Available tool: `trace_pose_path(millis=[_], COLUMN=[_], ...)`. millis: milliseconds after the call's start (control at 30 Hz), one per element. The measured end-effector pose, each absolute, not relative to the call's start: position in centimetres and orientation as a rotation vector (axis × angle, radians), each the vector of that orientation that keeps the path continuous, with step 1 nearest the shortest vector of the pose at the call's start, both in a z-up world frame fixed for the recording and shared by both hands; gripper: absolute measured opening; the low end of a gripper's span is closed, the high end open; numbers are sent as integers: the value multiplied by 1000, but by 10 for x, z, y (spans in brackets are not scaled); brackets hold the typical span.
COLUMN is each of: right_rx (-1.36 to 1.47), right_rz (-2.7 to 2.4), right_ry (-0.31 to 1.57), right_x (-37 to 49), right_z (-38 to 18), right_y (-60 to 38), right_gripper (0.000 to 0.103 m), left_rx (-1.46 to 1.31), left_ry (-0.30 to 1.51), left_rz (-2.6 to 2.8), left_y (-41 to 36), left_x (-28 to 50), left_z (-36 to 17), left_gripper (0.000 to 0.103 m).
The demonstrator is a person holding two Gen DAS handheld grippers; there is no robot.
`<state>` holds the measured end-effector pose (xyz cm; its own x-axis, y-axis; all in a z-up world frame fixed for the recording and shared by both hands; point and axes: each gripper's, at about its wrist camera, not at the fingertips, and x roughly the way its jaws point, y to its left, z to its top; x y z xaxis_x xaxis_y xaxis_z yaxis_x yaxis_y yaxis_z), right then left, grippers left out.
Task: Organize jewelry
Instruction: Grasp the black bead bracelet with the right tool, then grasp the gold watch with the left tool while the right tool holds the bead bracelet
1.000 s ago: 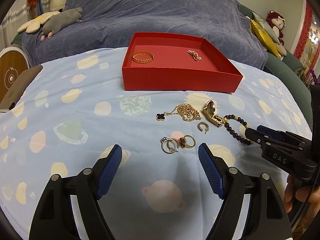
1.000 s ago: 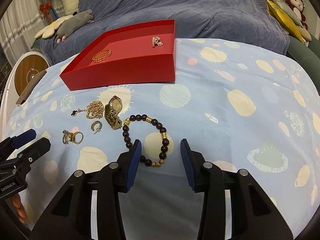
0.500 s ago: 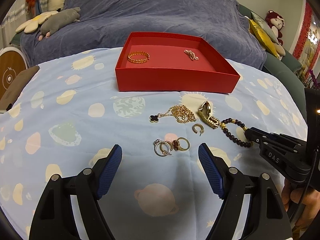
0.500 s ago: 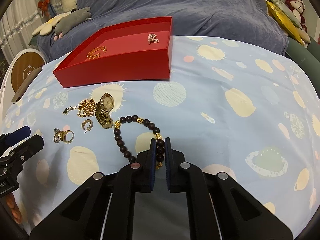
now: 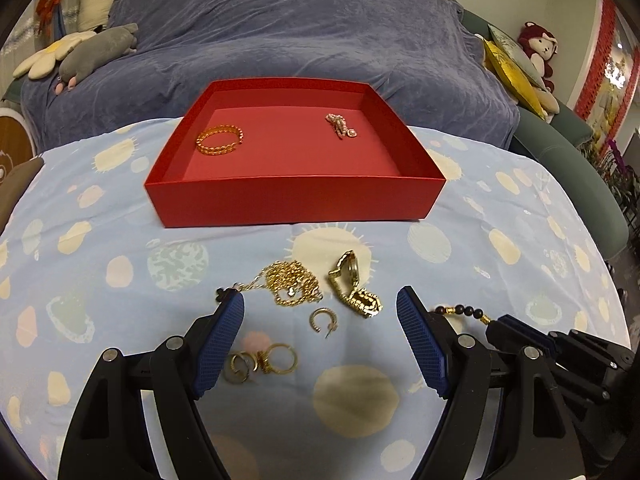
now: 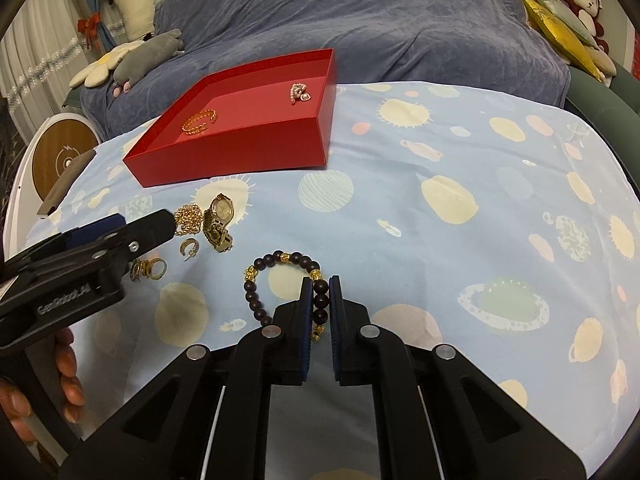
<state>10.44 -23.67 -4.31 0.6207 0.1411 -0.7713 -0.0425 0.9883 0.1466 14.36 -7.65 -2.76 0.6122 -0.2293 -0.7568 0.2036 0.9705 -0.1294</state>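
Observation:
My right gripper [image 6: 320,296] is shut on the dark bead bracelet [image 6: 276,258], which lies on the blue cloth; it also shows in the left wrist view [image 5: 460,311]. My left gripper [image 5: 320,332] is open and low over the loose pieces: a gold chain necklace [image 5: 290,282], a gold watch [image 5: 352,284], a hoop earring [image 5: 320,319] and several rings [image 5: 262,362]. The red box [image 5: 296,200] behind them holds a gold bangle [image 5: 220,141] and a pink beaded piece [image 5: 340,126].
The table has a blue planet-print cloth [image 6: 460,200]. A sofa under a purple cover [image 5: 300,32] with plush toys [image 5: 80,52] stands behind it. A brown object [image 6: 64,184] lies at the table's left edge.
My right gripper closed on the bead bracelet and still holds it. My left gripper moved forward and lower, so its fingers now flank the rings and earring.

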Motion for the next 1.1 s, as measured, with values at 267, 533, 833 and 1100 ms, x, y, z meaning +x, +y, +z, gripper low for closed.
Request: trace_pose_path(millis=[267, 533, 833, 1100], right_rx=[141, 155, 166, 180], right_rz=[112, 123, 121, 132], right_ry=[907, 913, 891, 849], right_x=[101, 98, 97, 99], right_z=[-47, -49, -40, -21], right_y=[-253, -260, -260, -255], right_gripper=[7, 7, 7, 7], left_rx=[8, -2, 3, -11], left_ry=[902, 932, 933, 915], left_rz=[-236, -220, -263, -292], left_y=[-102, -104, -102, -94], left_x=[167, 179, 172, 158], left_z=[-44, -60, -59, -41], left_gripper=[75, 44, 10, 7])
